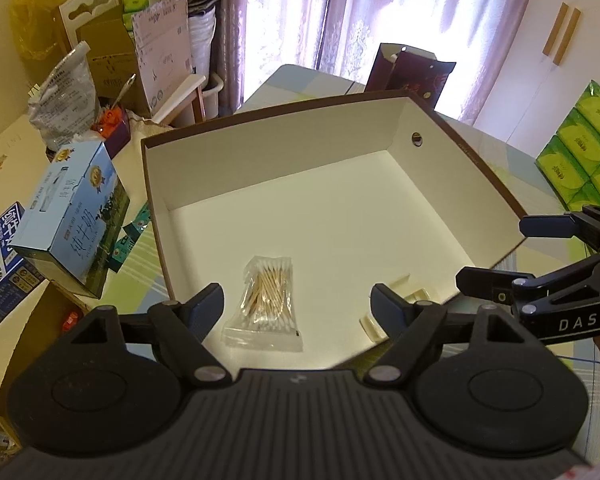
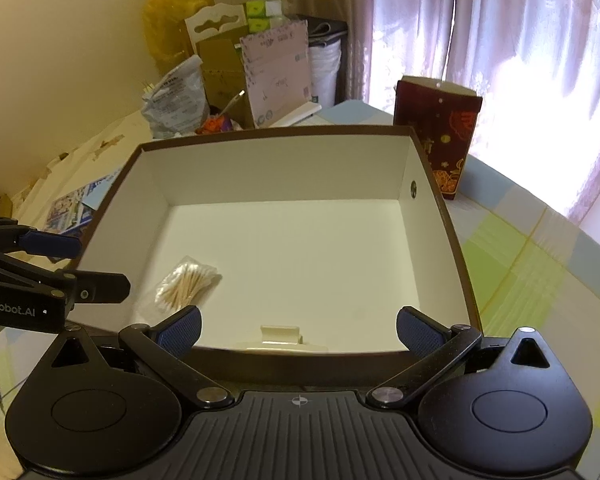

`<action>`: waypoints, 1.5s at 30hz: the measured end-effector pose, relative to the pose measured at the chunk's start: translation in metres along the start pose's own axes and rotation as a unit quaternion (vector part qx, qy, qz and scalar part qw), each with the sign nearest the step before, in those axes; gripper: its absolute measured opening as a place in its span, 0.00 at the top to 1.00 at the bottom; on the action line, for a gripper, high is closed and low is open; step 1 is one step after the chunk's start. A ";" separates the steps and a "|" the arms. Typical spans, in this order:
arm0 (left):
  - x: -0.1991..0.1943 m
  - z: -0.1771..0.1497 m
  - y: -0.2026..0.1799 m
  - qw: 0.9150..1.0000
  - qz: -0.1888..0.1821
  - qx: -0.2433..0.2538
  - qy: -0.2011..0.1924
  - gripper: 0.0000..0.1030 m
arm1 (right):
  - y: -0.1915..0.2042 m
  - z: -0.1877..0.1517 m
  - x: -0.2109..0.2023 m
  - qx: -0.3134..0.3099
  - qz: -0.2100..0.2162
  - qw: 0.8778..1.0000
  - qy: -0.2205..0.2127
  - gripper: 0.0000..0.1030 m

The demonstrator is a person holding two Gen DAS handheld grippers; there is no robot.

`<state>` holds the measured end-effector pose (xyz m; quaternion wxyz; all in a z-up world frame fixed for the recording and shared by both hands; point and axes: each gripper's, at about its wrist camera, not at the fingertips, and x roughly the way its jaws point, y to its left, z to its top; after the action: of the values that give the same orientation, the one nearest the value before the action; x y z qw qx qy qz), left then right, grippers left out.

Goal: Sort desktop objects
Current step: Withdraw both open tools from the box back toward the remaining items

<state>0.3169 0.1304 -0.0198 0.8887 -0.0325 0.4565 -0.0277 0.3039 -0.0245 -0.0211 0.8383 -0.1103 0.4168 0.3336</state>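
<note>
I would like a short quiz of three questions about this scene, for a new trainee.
1. True or false: the bag of cotton swabs lies inside the open box.
2. What state are the left gripper and the right gripper in? A) both open B) both shut C) one holds the bag
3. Fill in: the dark red carton stands ___ the box, on its far side.

Key
1. True; it lies on the white floor near the front.
2. A; neither holds anything.
3. Outside.
</note>
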 end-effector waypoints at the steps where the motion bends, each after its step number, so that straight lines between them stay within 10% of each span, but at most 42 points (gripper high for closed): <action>1: -0.003 -0.002 -0.001 1.000 0.001 0.000 -0.002 0.25 | 0.001 -0.001 -0.003 -0.001 0.000 1.000 -0.002 0.02; 26: -0.085 -0.062 -0.050 0.999 0.008 0.008 -0.040 0.24 | 0.008 -0.060 -0.089 -0.018 0.028 0.999 -0.042 0.02; 45: -0.111 -0.142 -0.063 0.998 -0.011 0.043 -0.035 0.25 | 0.009 -0.166 -0.140 0.031 -0.004 0.998 -0.046 0.02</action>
<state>0.1355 0.0714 -0.0071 0.9043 -0.0003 0.4233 -0.0556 0.1336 -0.1600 -0.0160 0.8610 -0.0705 0.3879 0.3214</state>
